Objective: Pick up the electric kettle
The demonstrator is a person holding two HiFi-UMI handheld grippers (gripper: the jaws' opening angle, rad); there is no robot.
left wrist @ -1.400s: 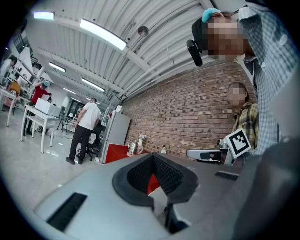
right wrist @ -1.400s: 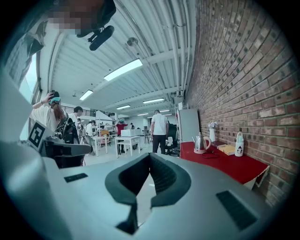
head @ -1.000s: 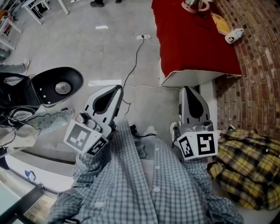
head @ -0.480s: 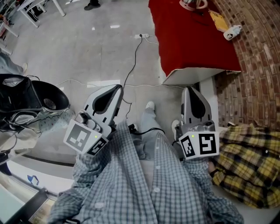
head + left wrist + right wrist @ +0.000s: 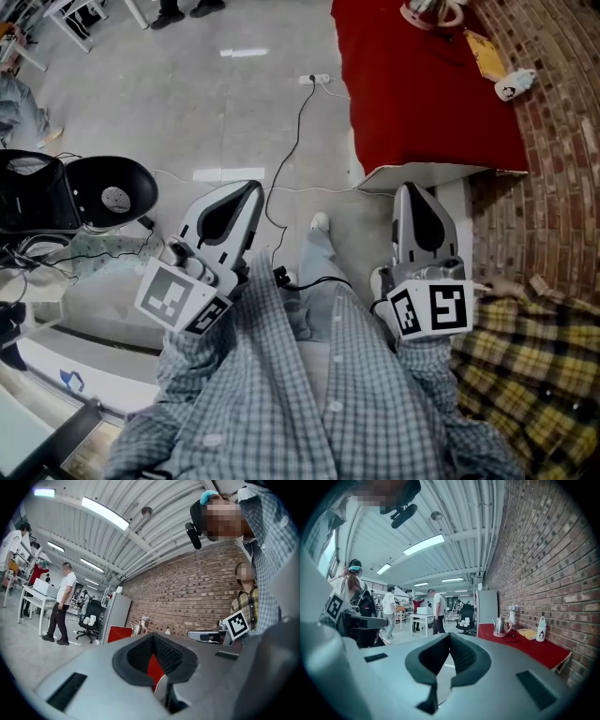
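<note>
Brick wall is seen on the right, with the red-covered desk set against it. Left claw and right claw are held level over the floor, short of the desk. Both are closed tight, with nothing gripped. The electric kettle is stood at the desk's far end, well apart from both claws. A small white bottle is placed by the wall.

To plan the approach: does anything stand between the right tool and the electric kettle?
Nothing visible does. The electric kettle stands on the red table; only floor and tablecloth lie between it and the right tool. The white bottle sits aside, by the wall.
</note>
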